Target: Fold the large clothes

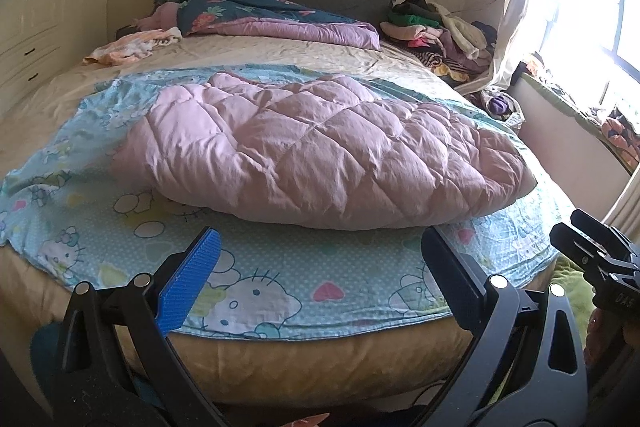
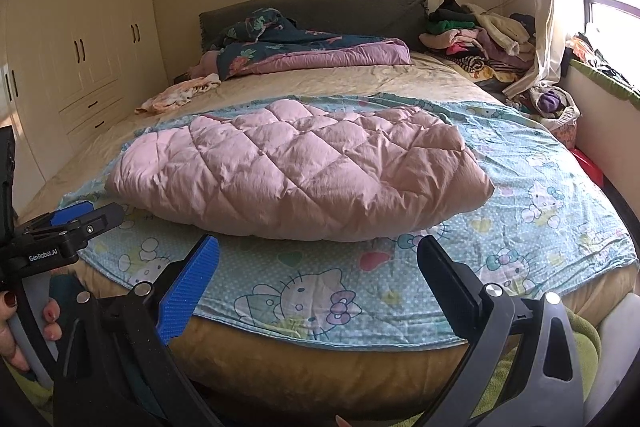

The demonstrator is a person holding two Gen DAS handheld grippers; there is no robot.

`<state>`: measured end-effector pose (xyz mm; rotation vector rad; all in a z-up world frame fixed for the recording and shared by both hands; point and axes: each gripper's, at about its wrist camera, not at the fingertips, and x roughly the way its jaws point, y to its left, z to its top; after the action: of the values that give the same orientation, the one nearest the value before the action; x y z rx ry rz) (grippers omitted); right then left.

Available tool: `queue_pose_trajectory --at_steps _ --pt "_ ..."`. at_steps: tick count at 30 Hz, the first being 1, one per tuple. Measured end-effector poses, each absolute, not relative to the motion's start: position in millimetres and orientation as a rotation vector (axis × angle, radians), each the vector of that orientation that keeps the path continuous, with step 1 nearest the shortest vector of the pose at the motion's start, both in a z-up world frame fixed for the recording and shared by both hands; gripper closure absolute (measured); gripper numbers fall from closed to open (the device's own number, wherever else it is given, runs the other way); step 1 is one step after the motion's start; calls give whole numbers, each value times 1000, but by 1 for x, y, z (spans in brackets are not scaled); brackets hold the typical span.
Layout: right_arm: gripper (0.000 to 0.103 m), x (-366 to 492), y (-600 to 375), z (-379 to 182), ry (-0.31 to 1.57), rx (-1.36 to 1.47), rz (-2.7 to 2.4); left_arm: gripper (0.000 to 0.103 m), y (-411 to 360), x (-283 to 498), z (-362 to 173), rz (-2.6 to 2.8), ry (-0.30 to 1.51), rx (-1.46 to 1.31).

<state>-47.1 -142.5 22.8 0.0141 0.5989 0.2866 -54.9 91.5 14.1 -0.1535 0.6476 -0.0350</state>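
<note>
A pink quilted garment (image 1: pixel 312 151) lies bunched on a light blue cartoon-print sheet (image 1: pixel 280 279) at the near end of the bed; it also shows in the right wrist view (image 2: pixel 304 171) on the same sheet (image 2: pixel 540 227). My left gripper (image 1: pixel 320 267) is open and empty, held off the bed's near edge in front of the garment. My right gripper (image 2: pixel 320 271) is open and empty, also short of the garment. The right gripper shows at the right edge of the left wrist view (image 1: pixel 600 259), and the left gripper at the left edge of the right wrist view (image 2: pixel 68 227).
A dark floral and purple quilt (image 1: pixel 272 15) lies by the headboard. A small peach garment (image 1: pixel 132 47) lies at the far left of the bed. A heap of clothes (image 1: pixel 440 31) sits at the far right. Wardrobes (image 2: pixel 80 39) stand left, a window (image 1: pixel 592 7) right.
</note>
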Motion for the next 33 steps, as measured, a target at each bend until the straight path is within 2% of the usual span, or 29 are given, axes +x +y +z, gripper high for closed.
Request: queue_pose_trajectory --at_steps 33 --pt "4 -50 -140 24 597 -1 296 9 94 -58 15 -14 654 -141"
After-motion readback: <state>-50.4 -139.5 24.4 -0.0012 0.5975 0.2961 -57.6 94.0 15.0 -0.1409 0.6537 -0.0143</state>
